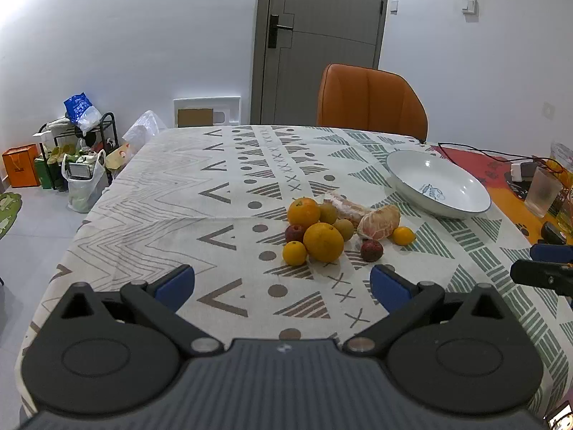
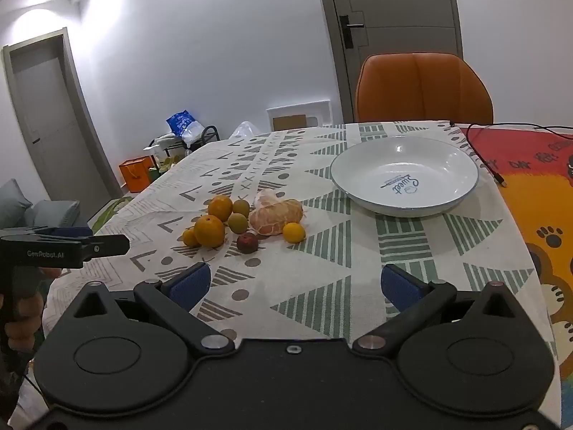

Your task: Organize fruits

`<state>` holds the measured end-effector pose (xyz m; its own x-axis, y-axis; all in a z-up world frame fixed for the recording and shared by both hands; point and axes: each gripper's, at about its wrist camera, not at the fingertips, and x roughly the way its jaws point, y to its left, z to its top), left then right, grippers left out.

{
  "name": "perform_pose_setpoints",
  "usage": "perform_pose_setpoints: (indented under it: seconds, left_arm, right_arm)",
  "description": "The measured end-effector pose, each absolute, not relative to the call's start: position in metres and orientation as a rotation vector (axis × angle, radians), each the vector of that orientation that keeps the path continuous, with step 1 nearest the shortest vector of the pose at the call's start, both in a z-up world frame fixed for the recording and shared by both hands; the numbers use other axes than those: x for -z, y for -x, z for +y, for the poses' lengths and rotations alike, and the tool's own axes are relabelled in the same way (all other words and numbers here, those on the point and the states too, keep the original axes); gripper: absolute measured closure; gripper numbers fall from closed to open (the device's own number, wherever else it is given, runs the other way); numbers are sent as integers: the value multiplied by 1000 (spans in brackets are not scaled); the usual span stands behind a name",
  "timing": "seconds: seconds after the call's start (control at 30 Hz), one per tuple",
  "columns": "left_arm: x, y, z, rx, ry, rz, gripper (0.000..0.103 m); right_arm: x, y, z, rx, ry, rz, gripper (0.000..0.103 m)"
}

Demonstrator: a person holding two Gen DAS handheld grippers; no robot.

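Note:
A pile of fruit lies mid-table: a large orange, a second orange, small yellow citrus, dark red fruits, greenish-brown fruits and a peeled citrus. An empty white plate stands to the right of the pile. My left gripper is open and empty, short of the pile. My right gripper is open and empty, nearer the plate.
A patterned cloth covers the table. An orange chair stands at the far side. A black cable, a glass and a charger sit on the right. Bags and a rack stand on the floor at left.

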<state>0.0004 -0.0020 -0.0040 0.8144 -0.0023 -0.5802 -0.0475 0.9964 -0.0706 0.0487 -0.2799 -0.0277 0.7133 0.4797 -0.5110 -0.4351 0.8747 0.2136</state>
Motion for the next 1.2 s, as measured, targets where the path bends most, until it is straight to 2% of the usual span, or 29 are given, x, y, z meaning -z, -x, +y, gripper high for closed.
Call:
perform_pose_setpoints:
  seconds: [1.2]
  left_arm:
    - [7, -3, 0, -27, 80, 626, 0]
  right_arm:
    - [26, -47, -279, -509, -67, 584, 0]
